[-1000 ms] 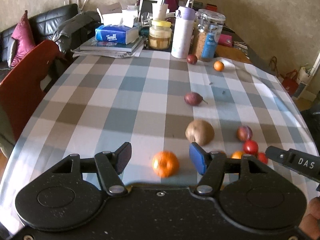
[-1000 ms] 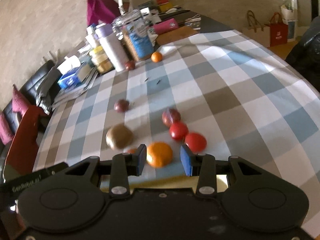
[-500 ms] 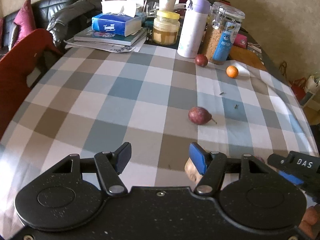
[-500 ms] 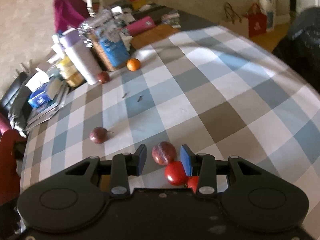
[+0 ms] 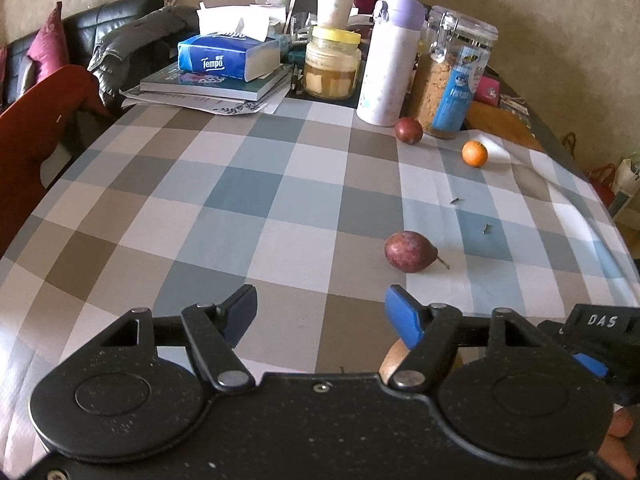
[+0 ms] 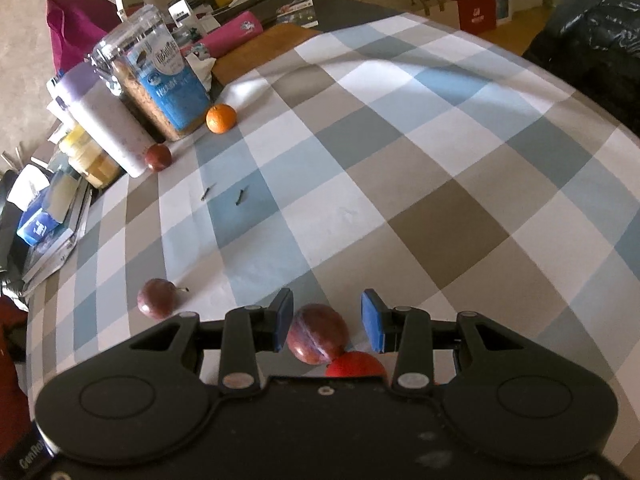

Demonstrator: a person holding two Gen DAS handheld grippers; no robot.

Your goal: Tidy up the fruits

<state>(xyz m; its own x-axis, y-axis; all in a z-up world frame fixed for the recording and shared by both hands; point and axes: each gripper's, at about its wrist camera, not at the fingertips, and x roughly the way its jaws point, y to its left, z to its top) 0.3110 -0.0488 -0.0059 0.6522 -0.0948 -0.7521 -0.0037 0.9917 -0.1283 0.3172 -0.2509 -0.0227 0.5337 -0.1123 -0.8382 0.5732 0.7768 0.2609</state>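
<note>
- Checked tablecloth (image 6: pixel 440 184) in blue, tan and white covers the table; jars and books crowd its far edge.
- Right gripper (image 6: pixel 326 322): jaws apart, bracketing a plum (image 6: pixel 318 334) without touching it; the plum's seam runs roughly along the fingers, a red tomato (image 6: pixel 356 365) just behind.
- Left gripper (image 5: pixel 320 312): jaws have just been opening, nothing between them.
- Stemmed passion fruit (image 5: pixel 410 251) lies ahead-right of the left gripper, which is likely the nearer one.
- Plum looks purple-red, smooth, rounded.

Checked tablecloth (image 5: pixel 240 200) is showing blue, tan and white squares; orange mandarin (image 5: pixel 474 153) and maroon passion fruit (image 5: pixel 410 251) are sitting on it.
</note>
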